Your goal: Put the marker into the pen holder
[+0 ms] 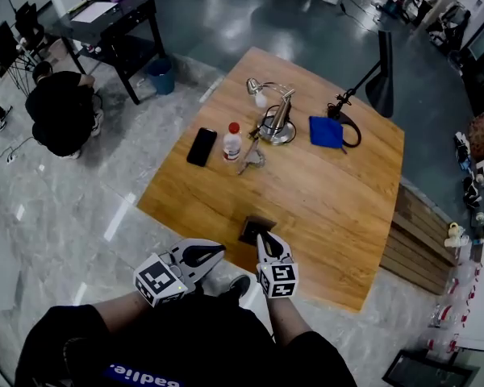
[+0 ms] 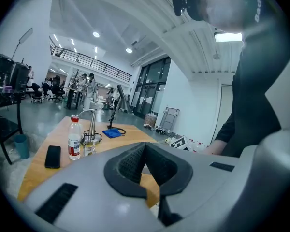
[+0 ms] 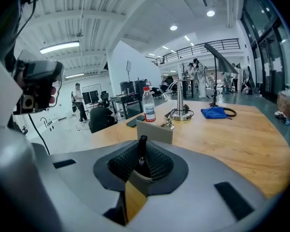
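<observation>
Black marker is gripped between the pads of the right gripper, pointed along the jaws. Grey pen holder is seen just beyond its tip, at the near edge of the wooden table. Marker is not yet in it. From the head view the marker can't really be made out, probably masked by the gripper body. Left gripper is held beside the right one, off the table edge, jaws pressed together on nothing. Further back are grouped a phone, water bottle, desk lamp and blue cloth.
</observation>
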The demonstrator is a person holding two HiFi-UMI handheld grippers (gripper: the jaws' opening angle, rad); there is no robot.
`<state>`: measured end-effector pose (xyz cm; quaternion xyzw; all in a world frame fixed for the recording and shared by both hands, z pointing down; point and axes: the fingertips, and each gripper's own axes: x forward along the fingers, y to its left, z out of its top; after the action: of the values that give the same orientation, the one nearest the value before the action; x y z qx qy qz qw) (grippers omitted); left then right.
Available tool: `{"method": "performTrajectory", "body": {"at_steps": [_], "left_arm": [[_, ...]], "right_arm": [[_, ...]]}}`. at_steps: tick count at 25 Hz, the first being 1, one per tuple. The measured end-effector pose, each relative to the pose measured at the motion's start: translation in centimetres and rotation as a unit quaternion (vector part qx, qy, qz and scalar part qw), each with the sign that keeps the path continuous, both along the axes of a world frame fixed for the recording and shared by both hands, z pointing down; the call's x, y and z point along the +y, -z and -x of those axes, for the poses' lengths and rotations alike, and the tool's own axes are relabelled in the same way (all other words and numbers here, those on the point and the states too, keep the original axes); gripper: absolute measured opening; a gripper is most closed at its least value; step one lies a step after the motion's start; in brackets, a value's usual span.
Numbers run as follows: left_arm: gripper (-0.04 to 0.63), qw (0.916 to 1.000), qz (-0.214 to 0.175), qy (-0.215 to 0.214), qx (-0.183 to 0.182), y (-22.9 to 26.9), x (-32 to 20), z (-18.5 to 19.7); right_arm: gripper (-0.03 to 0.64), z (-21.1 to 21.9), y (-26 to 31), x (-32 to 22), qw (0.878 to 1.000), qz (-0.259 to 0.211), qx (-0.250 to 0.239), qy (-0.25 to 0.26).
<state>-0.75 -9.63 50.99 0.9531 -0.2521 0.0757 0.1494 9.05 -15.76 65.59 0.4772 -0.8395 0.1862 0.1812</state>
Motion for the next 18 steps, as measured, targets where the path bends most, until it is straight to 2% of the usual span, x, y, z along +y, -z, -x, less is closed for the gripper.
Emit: {"method": "performTrajectory", "body": {"at_steps": [5, 13, 18], "left_arm": [[0.004, 0.9999, 0.005, 0.008, -0.007, -0.1, 0.3, 0.8], [0.005, 1.0, 0.007, -0.002, -0.003, 0.0, 0.5, 0.6], [0.004, 0.9999, 0.006, -0.015, -0.001, 0.0, 0.6, 0.0]], "right_arm": [[0.048, 1.3, -1.2, 0.0, 1.0, 0.008, 0.023, 0.016], [0.048, 1.6, -1.7, 1.0, 0.996, 0.024, 0.063, 0.05], [0.051, 0.8, -2.3, 2.3, 0.994, 0.035, 0.082, 0.055]]}}
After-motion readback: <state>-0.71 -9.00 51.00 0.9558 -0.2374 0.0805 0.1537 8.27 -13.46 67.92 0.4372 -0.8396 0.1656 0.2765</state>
